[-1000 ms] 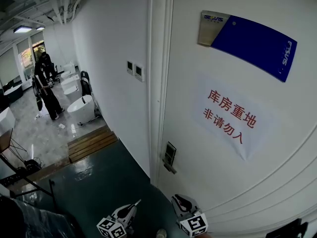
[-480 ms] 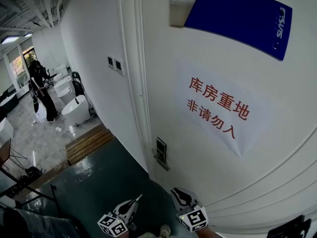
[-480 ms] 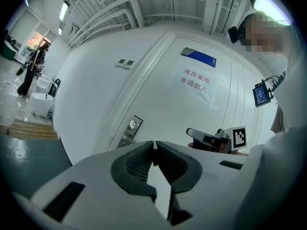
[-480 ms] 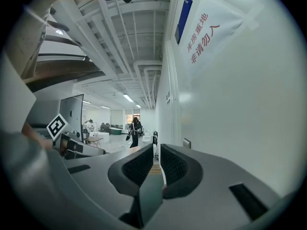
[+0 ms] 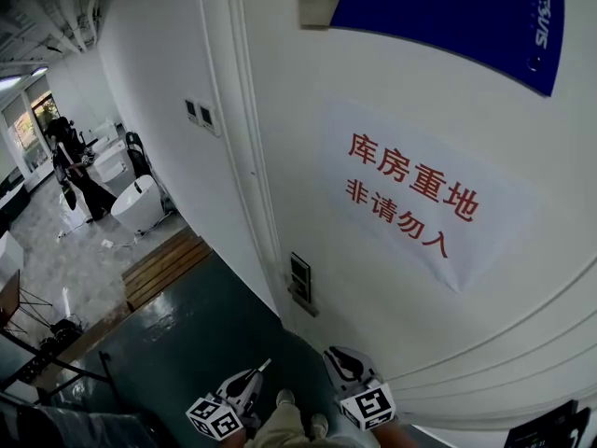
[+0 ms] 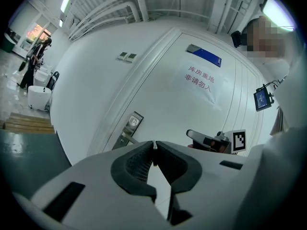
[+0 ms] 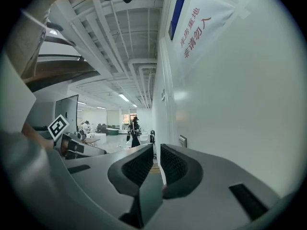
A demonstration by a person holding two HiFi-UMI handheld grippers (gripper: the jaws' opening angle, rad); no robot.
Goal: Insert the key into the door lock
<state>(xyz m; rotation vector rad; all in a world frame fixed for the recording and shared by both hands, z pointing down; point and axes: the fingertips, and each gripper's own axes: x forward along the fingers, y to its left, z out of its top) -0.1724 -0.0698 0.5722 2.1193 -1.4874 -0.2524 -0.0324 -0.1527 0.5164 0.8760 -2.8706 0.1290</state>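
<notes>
At the left edge of the door [image 5: 410, 343], below the paper sign [image 5: 415, 199], the head view shows the door lock [image 5: 299, 283], a dark plate with a short handle under it. My left tool [image 5: 261, 370] and right tool [image 5: 334, 357] hang low over the dark floor [image 5: 187, 334]. Both aim up toward that plate but are clearly short of it. I judge this to be the approach, with the insertion not yet begun. I hold the two side by side so the free one is near if the door or handle needs steadying.

In the left gripper view the jaws are pressed together on the key [image 6: 153, 145], of which only a thin silvery sliver shows above the pads. I pinch it at the very tips so the blade can lead into the keyhole without the jaws meeting the plate first. The lock stands ahead and to the left of the key, apart from it, so the key needs carrying that way and lining up with the slot. I cannot make out from here where the slot sits on the plate. The right tool shows to the right, near the door.

In the right gripper view the jaws stand a narrow gap apart with nothing between them. This tool runs along the door face, which fills the right of the picture, and the lock is a small plate farther along it. I keep this tool empty because the key work belongs to the left.
</notes>
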